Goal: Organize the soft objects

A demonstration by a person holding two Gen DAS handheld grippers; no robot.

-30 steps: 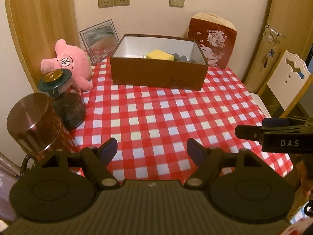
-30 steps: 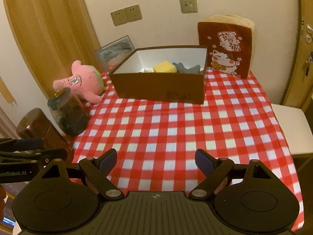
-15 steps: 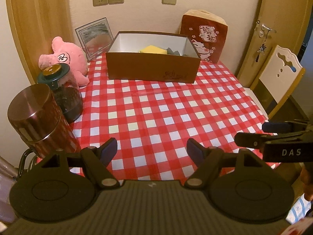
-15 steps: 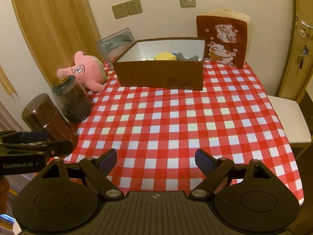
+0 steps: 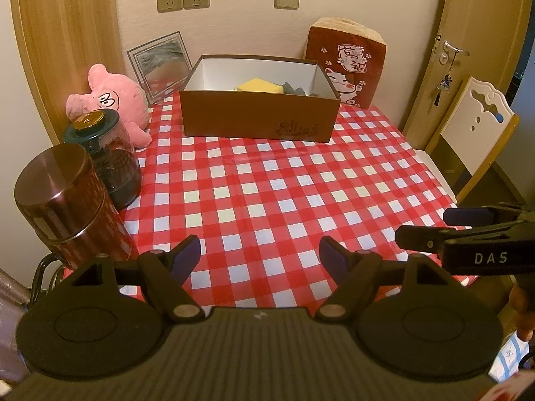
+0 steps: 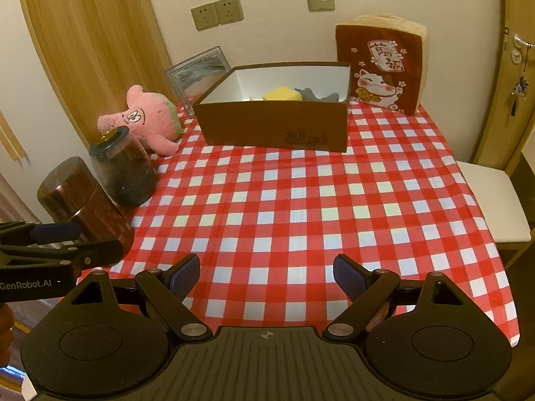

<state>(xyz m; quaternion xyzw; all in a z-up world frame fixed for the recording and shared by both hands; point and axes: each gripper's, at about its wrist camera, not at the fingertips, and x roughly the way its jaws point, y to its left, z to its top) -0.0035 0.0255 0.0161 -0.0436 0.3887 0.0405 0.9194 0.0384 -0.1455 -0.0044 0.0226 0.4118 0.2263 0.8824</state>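
The pink plush toy (image 5: 112, 98) is seen well apart from both grippers, at about ten o'clock from the left gripper (image 5: 260, 255), beside the open brown cardboard box (image 5: 259, 120) in which a yellow sponge block (image 5: 259, 85) and a grey soft piece (image 5: 294, 88) are held. The tabletop (image 5: 267, 193) is covered with smooth red-and-white checked cloth. The ridged blue fingers (image 6: 184, 275) of the right gripper (image 6: 266, 276) and those of the left are spread wide apart, with nothing held or touched.

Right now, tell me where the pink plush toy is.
The pink plush toy lies at the table's far left in both wrist views, between the green-lidded glass jar and the brown cardboard box.
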